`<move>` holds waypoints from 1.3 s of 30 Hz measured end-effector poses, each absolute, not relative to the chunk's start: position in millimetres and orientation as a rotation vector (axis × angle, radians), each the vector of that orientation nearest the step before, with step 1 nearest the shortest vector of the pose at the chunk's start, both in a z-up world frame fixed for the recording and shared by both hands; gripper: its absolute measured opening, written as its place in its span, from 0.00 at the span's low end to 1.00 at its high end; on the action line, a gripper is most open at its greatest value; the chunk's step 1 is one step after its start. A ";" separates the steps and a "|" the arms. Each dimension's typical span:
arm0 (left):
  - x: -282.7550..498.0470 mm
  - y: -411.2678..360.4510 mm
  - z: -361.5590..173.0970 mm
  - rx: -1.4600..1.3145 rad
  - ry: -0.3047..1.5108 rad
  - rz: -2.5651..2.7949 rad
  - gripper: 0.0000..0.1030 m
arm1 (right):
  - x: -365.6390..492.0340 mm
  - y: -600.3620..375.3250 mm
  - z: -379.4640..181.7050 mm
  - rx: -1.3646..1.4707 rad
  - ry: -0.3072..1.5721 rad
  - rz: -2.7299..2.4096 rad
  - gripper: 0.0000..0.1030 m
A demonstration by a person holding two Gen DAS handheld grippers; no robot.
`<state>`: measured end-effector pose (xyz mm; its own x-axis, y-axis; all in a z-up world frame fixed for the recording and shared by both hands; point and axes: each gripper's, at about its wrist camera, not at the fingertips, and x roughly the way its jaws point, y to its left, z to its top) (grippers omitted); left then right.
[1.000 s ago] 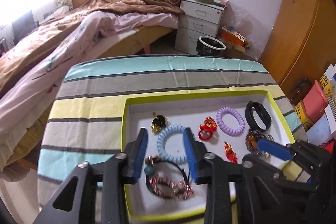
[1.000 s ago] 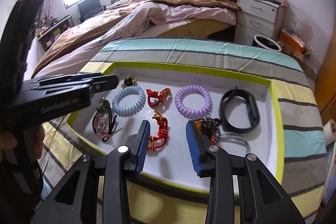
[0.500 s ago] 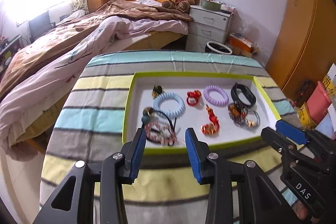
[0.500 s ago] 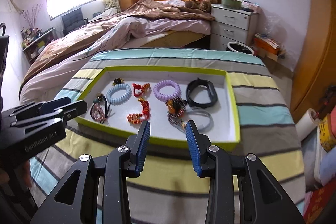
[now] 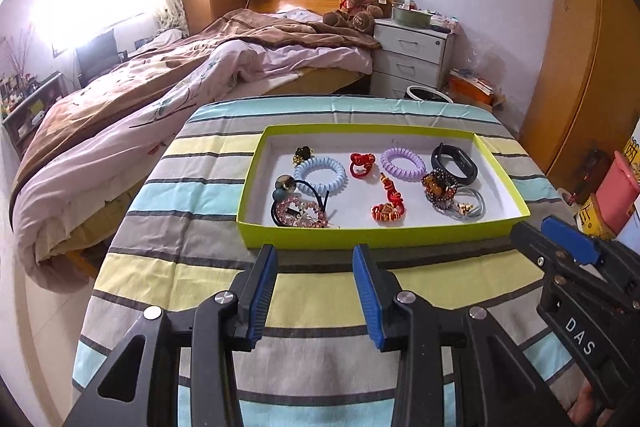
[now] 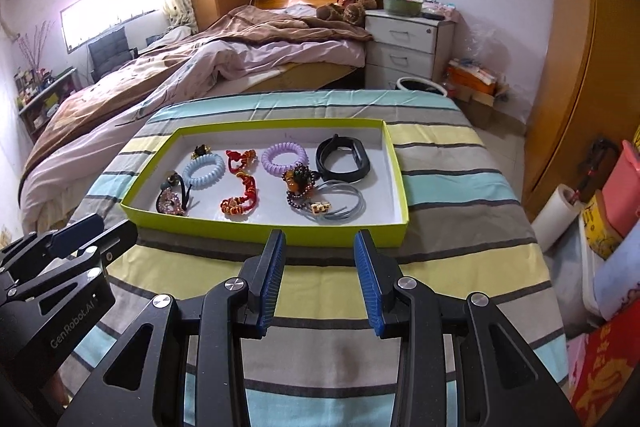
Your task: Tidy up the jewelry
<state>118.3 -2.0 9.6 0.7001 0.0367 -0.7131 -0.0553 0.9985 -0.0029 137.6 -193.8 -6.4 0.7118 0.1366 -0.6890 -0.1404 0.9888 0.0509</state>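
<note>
Both hand-held grippers, left (image 5: 314,291) and right (image 6: 319,277), hang released and empty over the striped counter (image 5: 192,187), just near of the tray (image 5: 360,233). All the jewelry lies inside it, the beads (image 5: 439,187) touching the grey hoops (image 5: 472,205). Grabbing there could drag both out together.
</note>
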 end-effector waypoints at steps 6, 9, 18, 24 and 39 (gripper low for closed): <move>111.4 -2.0 11.3 -0.026 0.787 0.052 0.38 | 135.1 -192.4 -4.6 -0.001 0.757 0.160 0.35; 109.8 -1.2 12.1 -0.033 0.787 0.047 0.38 | 133.4 -191.3 -4.9 -0.001 0.757 0.163 0.35; 108.2 -0.5 14.9 -0.029 0.786 0.049 0.38 | 130.5 -189.2 -3.9 -0.002 0.755 0.159 0.35; 107.9 0.1 14.4 -0.037 0.790 0.048 0.38 | 130.8 -189.0 -5.4 -0.008 0.758 0.162 0.35; 105.3 2.6 14.3 -0.040 0.789 0.050 0.38 | 130.6 -190.3 -6.5 -0.005 0.763 0.160 0.35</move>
